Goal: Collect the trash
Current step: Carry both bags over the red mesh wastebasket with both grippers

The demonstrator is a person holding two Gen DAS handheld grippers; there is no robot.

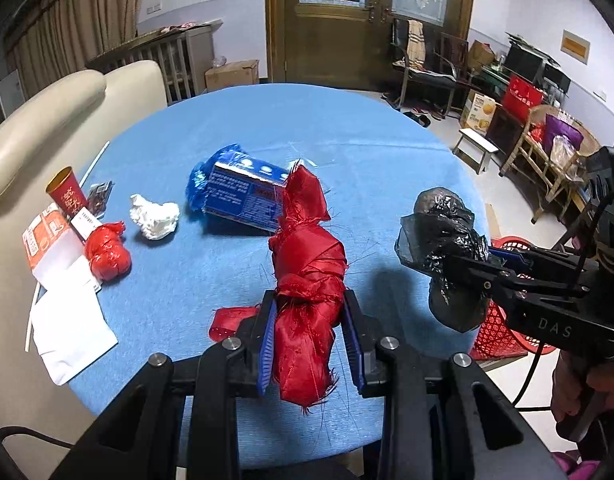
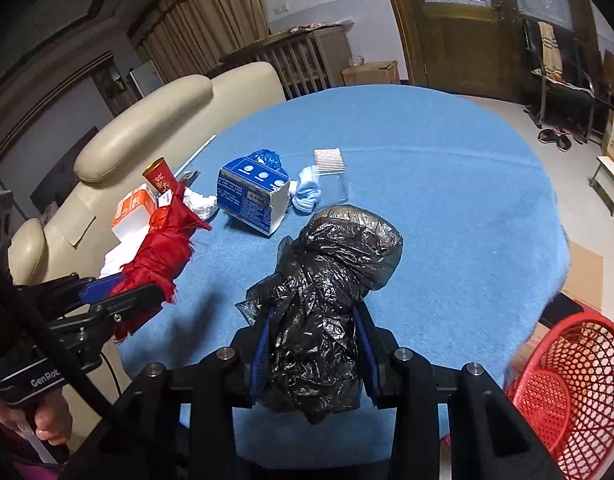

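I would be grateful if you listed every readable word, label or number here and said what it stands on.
"DAS": body of the right gripper, seen from the left wrist.
"GenRob", cut off: body of the left gripper, seen from the right wrist.
Blue box: print too small to read.
Red paper cup: characters blurred.
Orange-and-white carton: unreadable.

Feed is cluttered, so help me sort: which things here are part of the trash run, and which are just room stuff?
Job:
red cloth bundle in left gripper
black plastic bag in right gripper
red basket
blue box
white tissue wad
red cup

Lying about:
sofa
wooden door
stool
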